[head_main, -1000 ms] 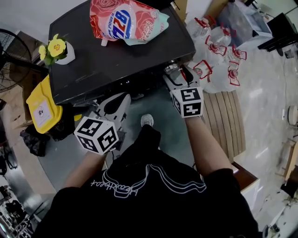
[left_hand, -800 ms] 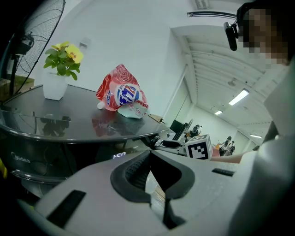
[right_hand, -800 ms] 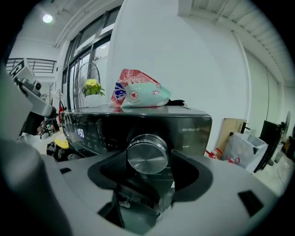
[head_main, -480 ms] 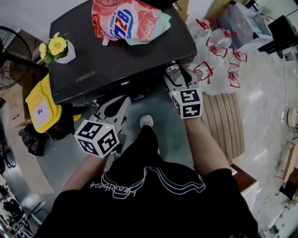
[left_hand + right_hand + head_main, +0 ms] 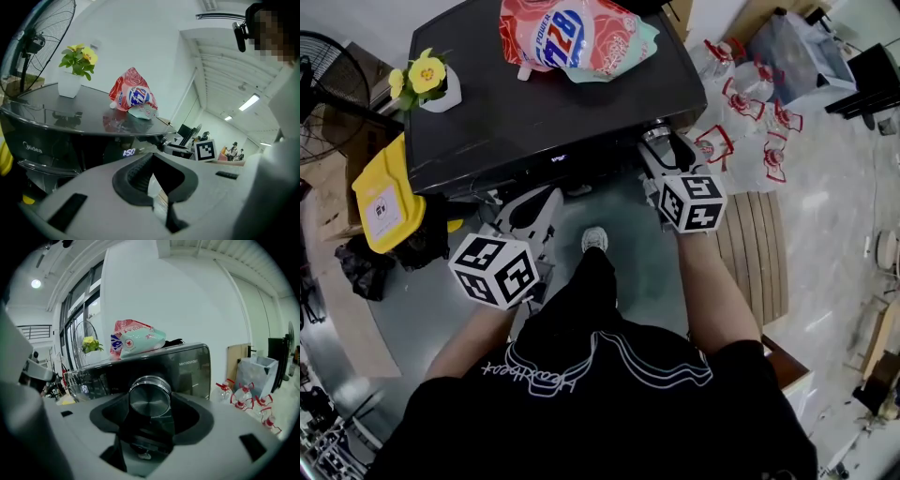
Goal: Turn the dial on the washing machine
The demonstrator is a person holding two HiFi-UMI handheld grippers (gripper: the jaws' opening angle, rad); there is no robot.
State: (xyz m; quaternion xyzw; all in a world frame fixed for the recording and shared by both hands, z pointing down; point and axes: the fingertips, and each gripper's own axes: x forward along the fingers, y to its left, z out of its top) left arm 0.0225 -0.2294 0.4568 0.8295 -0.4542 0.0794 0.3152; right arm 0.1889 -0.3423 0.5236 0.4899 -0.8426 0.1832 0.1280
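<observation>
Overhead, low views — seemingly share washing machine (image 5: 534, 122).

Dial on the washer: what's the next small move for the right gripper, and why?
Probably a slight roll: the jaws of the right gripper have just been closing and now press both sides of the dial, so it should turn.

- We found the washing machine (image 5: 534, 122) cased in dark, glossy panels, smooth enough to mirror what stood on top.
- The dial (image 5: 150, 398) looked like brushed metal with a brighter polished rim.
- The detergent pouch (image 5: 577, 37) was shiny, crinkled plastic film.
- The water jugs (image 5: 750, 112) were clear plastic.
- The slatted board (image 5: 759, 248) was pale bare wood.
- The shirt (image 5: 609, 403) was matt black cloth.
</observation>
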